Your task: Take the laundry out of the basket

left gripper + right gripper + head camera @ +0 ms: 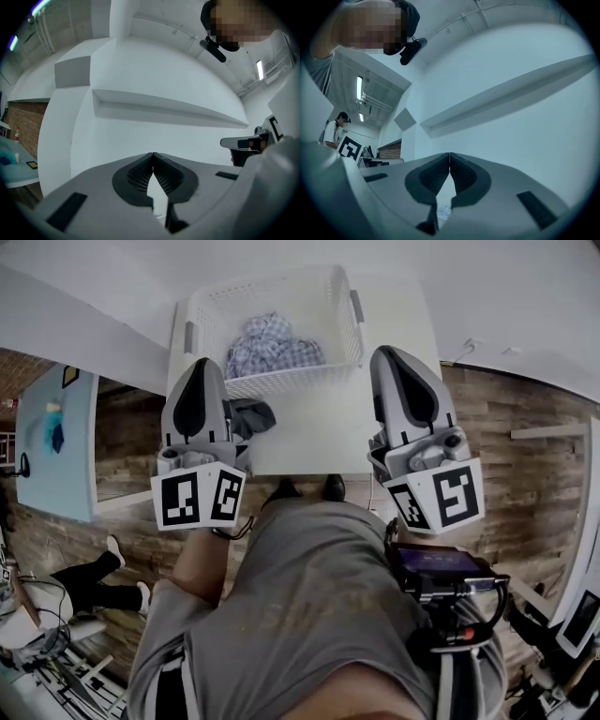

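A white slotted laundry basket point(281, 382) stands on a white table point(319, 439) against the wall. Blue-checked laundry point(272, 345) lies bunched inside it. A dark grey garment point(251, 416) lies on the table just in front of the basket's left corner. My left gripper point(201, 363) hovers before that corner, beside the dark garment, shut and holding nothing. My right gripper point(387, 352) is level with the basket's right end, also shut and empty. In both gripper views the jaws point(153, 153) point(449, 153) meet at the tips, facing a white wall.
A light blue table point(54, 442) stands at the left over the wooden floor. A seated person's legs point(94, 582) show at lower left. A dark device point(441, 579) hangs at my right hip. Another person point(335, 129) stands far off in the right gripper view.
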The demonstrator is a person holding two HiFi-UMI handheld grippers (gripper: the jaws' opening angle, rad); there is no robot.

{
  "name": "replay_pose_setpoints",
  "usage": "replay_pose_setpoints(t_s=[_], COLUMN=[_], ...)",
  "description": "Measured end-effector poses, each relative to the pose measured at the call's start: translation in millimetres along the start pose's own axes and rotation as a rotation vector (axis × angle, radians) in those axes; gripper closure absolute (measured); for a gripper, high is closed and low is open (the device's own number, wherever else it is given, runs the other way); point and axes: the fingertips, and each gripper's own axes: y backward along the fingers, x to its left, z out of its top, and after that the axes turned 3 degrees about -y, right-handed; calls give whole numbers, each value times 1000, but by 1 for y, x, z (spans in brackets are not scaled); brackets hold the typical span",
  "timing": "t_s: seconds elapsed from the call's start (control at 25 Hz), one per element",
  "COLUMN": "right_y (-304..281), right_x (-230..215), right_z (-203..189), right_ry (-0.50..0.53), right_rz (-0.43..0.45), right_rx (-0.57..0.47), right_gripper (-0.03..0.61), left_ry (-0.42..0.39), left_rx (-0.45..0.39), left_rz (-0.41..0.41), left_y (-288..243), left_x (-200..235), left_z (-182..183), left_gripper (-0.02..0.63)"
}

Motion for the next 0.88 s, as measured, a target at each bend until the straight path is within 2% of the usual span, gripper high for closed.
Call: replay_pose_setpoints(t_s=[0.2,0.36,0.68,0.88], right_y=[-28,-67,-164,-212], right_x=[-10,-5,18,31], right_z=[5,-6,-52,-91], right_ry=[6,17,53,77], right_rz=[19,61,163,232], right_rx=[-12,23,99,180], right_gripper=[571,571,571,569], left_ry=[-11,0,13,51], left_rx=[-19,-22,-17,-17], left_rz=[19,40,74,92], left_y=[-10,-23,-70,-95], left_x=[7,30,102,143], left_z=[11,11,5,1], left_gripper=[604,604,604,604])
